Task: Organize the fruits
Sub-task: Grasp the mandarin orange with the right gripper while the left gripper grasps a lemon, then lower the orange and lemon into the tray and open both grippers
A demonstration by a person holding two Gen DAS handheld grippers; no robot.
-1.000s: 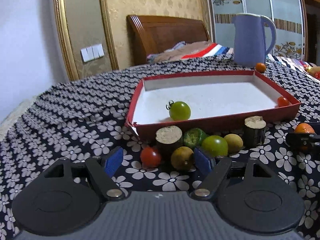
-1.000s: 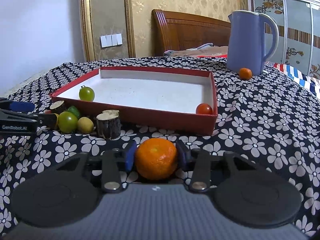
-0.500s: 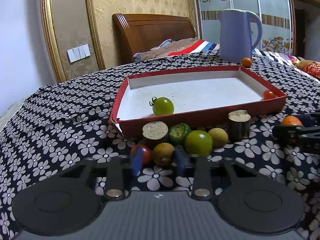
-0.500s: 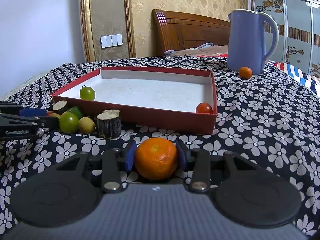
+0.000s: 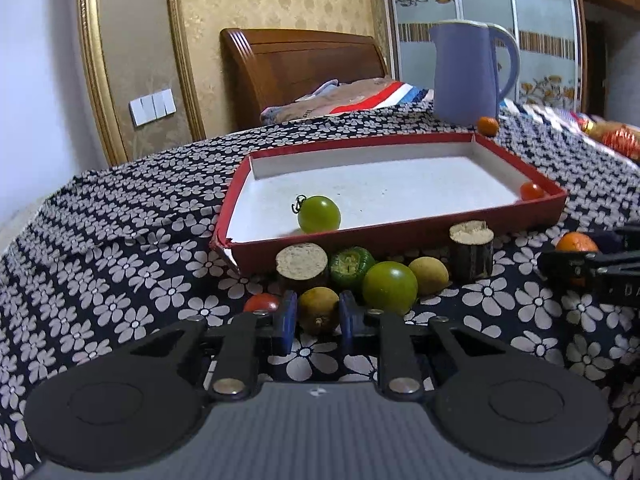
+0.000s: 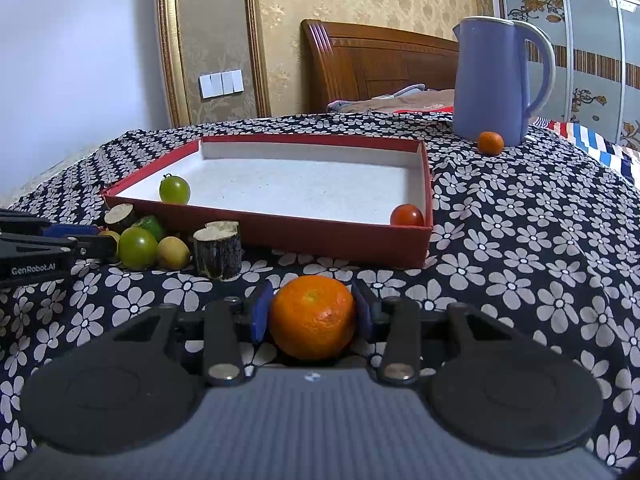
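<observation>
- The red tray (image 6: 280,236) sits on the flower-cloth table, holding a green tomato (image 6: 174,189) and a red one (image 6: 407,216).
- My right gripper (image 6: 312,314) pinches the mandarin (image 6: 312,316) at its sides; soft peel, so I judge gentle pressure.
- My left gripper (image 5: 318,318) pinches a small brownish fruit (image 5: 319,312) — light, smooth, likely slippery.

Black gripper (image 5: 318,320) linkages, blue pads (image 5: 289,322), silver screws.

Glossy green tomato (image 5: 319,214); matt floral cloth (image 5: 120,240)
</observation>
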